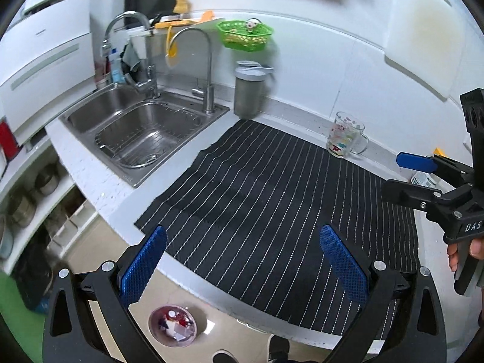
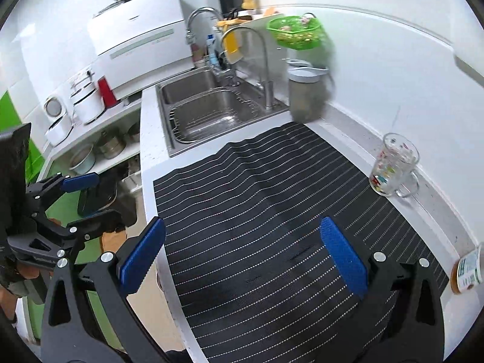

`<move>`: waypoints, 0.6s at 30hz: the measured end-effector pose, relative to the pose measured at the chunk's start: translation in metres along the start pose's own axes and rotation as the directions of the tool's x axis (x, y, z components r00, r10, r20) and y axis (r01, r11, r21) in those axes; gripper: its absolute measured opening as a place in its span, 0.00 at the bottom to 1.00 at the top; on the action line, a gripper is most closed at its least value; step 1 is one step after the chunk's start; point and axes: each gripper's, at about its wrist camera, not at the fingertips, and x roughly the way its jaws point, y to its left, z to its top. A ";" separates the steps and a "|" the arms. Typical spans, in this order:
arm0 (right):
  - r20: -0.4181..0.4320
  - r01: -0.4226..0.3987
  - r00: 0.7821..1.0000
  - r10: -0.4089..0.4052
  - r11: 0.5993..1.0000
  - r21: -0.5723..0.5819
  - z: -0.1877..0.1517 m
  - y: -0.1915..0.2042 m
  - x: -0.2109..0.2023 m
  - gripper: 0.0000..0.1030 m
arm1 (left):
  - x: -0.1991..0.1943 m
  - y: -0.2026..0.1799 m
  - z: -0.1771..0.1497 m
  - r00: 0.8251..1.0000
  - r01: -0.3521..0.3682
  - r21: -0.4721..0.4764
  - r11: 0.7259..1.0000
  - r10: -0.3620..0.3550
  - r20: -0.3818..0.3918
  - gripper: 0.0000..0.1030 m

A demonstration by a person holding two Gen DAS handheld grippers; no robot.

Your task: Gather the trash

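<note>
Both the left gripper (image 1: 242, 269) and right gripper (image 2: 242, 257) hovered wide and empty above the striped mat (image 1: 272, 187); a trash bin (image 1: 172, 326) stood below the left one.

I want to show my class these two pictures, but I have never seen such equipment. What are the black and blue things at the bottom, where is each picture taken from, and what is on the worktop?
There is no robot here. A person holds a hand tool in each hand, each with two blue-padded fingers and a wide-angle camera looking along them. One picture comes from the left gripper, the other from the right gripper. Both are open and hold nothing. Each camera also catches the other tool at the edge of its picture.

A black striped mat lies on the white counter beside a steel sink. Near the wall stand a printed glass mug and a grey lidded jug. A small labelled bottle lies at the right. A bowl-like container of scraps sits on the floor.
</note>
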 end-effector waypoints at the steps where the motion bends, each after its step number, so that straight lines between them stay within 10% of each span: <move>1: 0.003 0.006 1.000 -0.006 1.000 0.005 -0.001 0.000 -0.001 0.97 | 0.001 0.000 0.002 1.000 0.000 0.009 1.000 0.000 0.002 0.94; 18: 0.001 0.026 1.000 -0.026 0.999 0.029 0.010 0.002 0.009 0.97 | 0.023 0.014 0.016 0.998 0.041 0.011 0.999 -0.041 -0.056 0.95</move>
